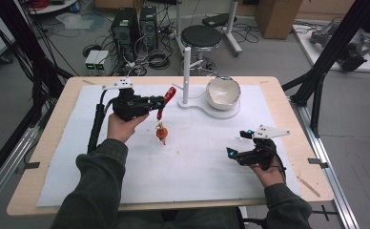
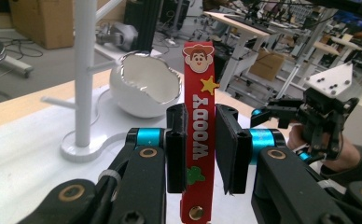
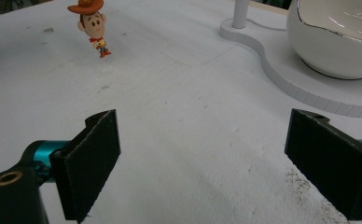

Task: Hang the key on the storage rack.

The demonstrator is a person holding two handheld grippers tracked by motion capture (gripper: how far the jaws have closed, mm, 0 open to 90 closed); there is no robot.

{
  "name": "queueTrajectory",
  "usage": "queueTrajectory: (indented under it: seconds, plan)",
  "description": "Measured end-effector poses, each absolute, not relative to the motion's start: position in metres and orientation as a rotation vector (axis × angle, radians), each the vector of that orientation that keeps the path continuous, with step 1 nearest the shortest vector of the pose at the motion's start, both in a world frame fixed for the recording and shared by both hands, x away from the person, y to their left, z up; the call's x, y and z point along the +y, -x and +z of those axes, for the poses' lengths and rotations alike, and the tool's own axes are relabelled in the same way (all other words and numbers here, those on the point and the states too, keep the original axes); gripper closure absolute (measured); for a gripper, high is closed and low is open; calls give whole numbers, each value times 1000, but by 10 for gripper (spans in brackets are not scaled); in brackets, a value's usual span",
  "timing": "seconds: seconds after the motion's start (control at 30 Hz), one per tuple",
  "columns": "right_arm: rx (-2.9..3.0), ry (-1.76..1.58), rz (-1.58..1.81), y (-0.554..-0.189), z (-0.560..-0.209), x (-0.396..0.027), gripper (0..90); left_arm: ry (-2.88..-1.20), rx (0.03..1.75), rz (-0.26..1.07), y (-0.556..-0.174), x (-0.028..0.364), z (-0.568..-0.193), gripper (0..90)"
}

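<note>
A red rubber strap (image 2: 199, 121) with a cowboy face, a yellow star and the word WOODY stands upright between the jaws of my left gripper (image 2: 200, 116), which is shut on it. In the high view the left gripper (image 1: 160, 101) is over the mat's middle left with the strap (image 1: 168, 96) sticking up from it. A small cowboy figure (image 1: 161, 133) dangles below the strap, just over the mat. My right gripper (image 1: 235, 143) rests low at the right with its jaws wide apart and nothing between them. The right gripper view shows the figure (image 3: 93, 24) far off at the upper left.
A white stand (image 1: 186, 71) with an upright post and side pegs rises at the back of the table. On its base (image 1: 207, 110) sits a white cracked-egg bowl (image 1: 223, 93). A white mat (image 1: 197, 162) covers the wooden table. A stool and computer towers stand beyond.
</note>
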State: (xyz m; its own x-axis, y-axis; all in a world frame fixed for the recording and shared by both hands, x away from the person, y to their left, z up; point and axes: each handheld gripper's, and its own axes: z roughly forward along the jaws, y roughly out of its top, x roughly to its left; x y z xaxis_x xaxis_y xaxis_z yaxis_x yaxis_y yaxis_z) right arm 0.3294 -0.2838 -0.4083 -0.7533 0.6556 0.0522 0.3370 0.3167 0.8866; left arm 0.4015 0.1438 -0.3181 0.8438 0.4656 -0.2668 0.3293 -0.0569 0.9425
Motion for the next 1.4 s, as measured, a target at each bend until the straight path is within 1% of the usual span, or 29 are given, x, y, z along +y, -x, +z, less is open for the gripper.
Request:
queueTrajectory:
  seconds: [0.47,0.73,1.17,1.4]
  plan:
    - [2267,-885,1420,-329,-408,-284,96,-1650,613,93,-415,123,-312,746]
    - [2269,-887,1423,-330,-408,-284,96,-1638,655,79,-427,116,-321,747]
    - [2261,-880,1432,-329,-407,-285,96,-1651,696,58,-456,88,-324,747]
    - [2263,-871,1442,-329,-407,-286,96,-1625,748,46,-470,86,-335,746]
